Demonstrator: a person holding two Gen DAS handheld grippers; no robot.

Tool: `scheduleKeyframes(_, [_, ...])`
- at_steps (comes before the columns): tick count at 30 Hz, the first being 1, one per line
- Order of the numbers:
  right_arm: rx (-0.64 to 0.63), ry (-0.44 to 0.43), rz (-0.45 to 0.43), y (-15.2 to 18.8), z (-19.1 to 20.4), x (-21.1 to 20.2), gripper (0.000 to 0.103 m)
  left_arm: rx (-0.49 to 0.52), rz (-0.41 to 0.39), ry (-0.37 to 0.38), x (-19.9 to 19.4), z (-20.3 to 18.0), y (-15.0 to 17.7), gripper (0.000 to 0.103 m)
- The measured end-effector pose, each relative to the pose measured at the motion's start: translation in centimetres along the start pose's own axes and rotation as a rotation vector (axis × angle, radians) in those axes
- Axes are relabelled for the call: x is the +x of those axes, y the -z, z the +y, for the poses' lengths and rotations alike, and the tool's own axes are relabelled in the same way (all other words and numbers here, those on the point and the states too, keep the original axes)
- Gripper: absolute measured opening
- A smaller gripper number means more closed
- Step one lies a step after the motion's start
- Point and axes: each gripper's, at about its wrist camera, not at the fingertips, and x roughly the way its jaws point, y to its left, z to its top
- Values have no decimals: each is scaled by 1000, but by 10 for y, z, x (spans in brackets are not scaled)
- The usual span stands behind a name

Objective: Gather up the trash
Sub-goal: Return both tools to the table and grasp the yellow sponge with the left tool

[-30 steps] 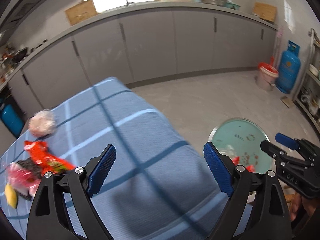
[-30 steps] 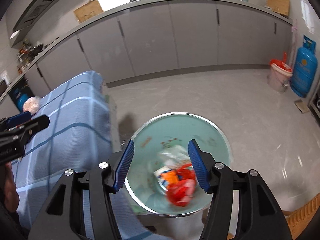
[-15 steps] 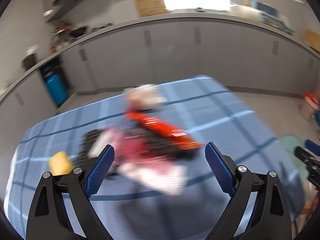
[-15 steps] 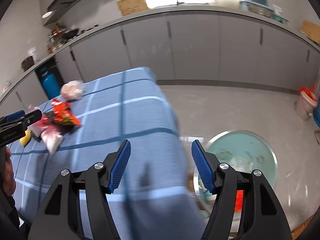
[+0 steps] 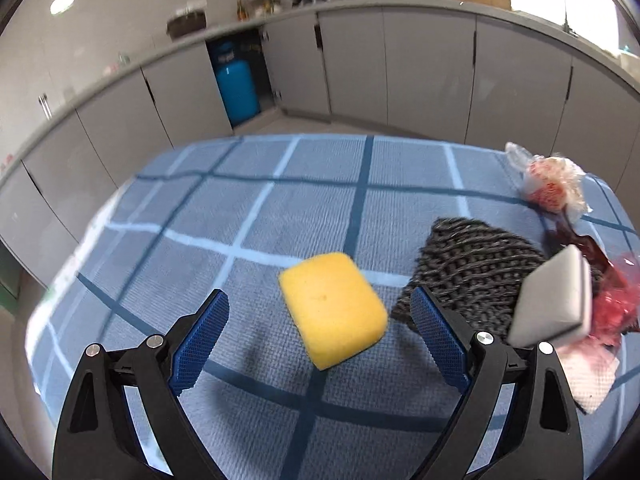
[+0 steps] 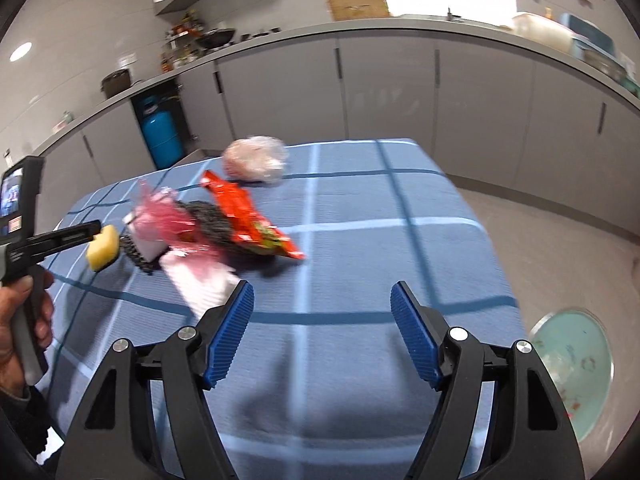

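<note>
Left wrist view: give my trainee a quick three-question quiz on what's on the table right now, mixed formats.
1. True or false: the left gripper is shut on the yellow sponge.
2. What lies partly on the dark knitted cloth? A) grey sponge B) a cup C) a spoon
3. Fill in: the teal bin stands on the ____.

Key: 1 false, the jaws are open. 2 A, the grey sponge. 3 floor.

The teal bin (image 6: 572, 372) is cut by the right wrist view's lower-right edge, its contents smeared beyond telling. The pink wrapper (image 6: 160, 220) and white sheet (image 6: 200, 280) blur together there — the grey sponge (image 5: 552, 300) hides part of the dark knitted cloth (image 5: 472, 268), and the red wrapper (image 5: 616, 300) runs off-frame.
</note>
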Motion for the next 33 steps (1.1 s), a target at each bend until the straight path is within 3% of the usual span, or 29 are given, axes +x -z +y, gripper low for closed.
scheduleKeyframes(13, [-23,-34,33,-3,20,23,73,-6,89,36,39,-4,6,90])
scheduleKeyframes(15, [-24,-33,34,-4,20,25,73,-12,97,47,41,-3,7,83])
scheduleKeyframes(17, [-25,-30,30,-7,20,25,73,-15,114,82,42,-2,8,64])
scheduleKeyframes(18, [-26,-30,27,-8,20,25,73,-17,116,89,42,-1,8,63])
scheduleKeyframes(25, [-45,-35,-25,-39,19,27,73,8,91,103,31,0,11,57])
scheduleKeyframes(31, [-104,-79,-32,-75,31,54,72,44,-7,34,7,1,5,57])
scheduleKeyframes(33, [-125,-107,3,-83,37,70,64,58,-33,20,3,0,0,57])
